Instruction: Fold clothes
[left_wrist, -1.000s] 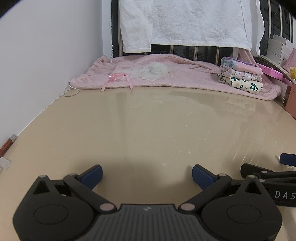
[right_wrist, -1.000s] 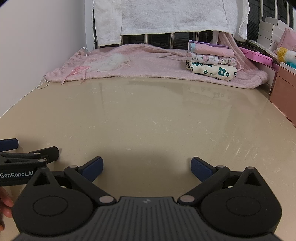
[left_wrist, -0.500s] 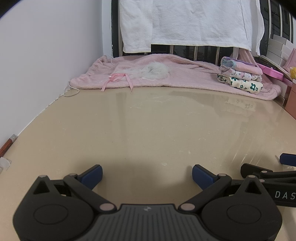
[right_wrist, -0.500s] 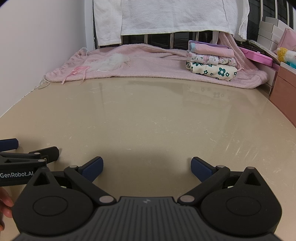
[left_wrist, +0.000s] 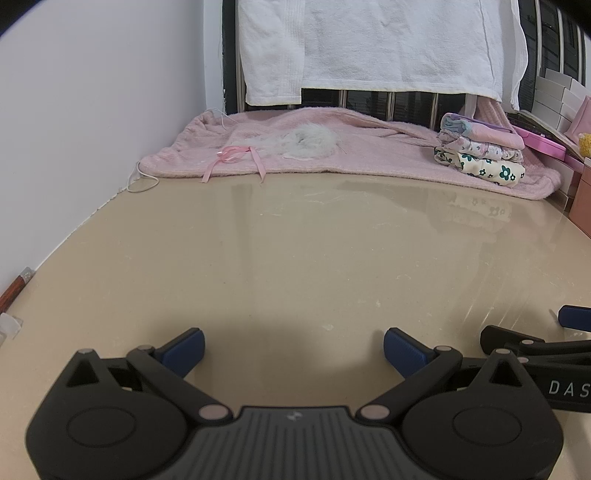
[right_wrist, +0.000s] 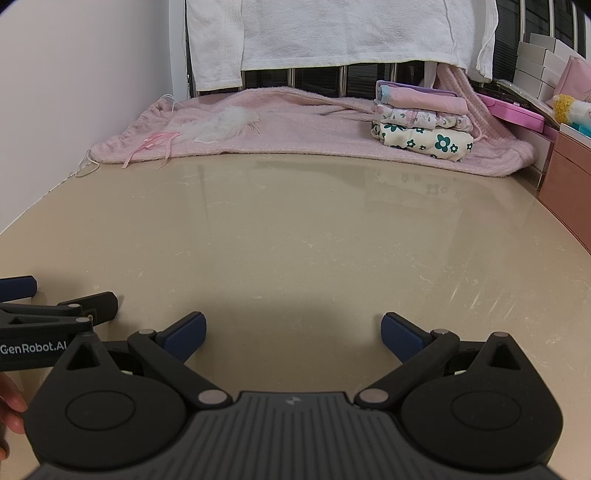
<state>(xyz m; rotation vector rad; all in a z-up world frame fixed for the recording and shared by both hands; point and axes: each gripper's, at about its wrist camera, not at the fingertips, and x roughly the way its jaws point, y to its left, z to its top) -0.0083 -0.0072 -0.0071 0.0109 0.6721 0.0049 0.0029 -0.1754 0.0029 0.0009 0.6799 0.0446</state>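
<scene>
A stack of three folded clothes (left_wrist: 480, 151) (right_wrist: 421, 125) sits far back on the right, on a pink blanket (left_wrist: 369, 147) (right_wrist: 295, 129). A white fluffy garment with a pink ribbon (left_wrist: 295, 142) (right_wrist: 218, 123) lies on the blanket at the back left. My left gripper (left_wrist: 293, 349) is open and empty, low over the beige table (left_wrist: 295, 251). My right gripper (right_wrist: 291, 336) is open and empty, beside it on the right over the table (right_wrist: 295, 240). Each gripper's side shows in the other's view.
A white towel (left_wrist: 369, 44) (right_wrist: 332, 33) hangs on a rail behind the blanket. A white wall (left_wrist: 92, 129) bounds the left. Pink and brown boxes (right_wrist: 569, 177) and white boxes stand at the right edge. A thin white cord (left_wrist: 142, 181) lies by the blanket's left corner.
</scene>
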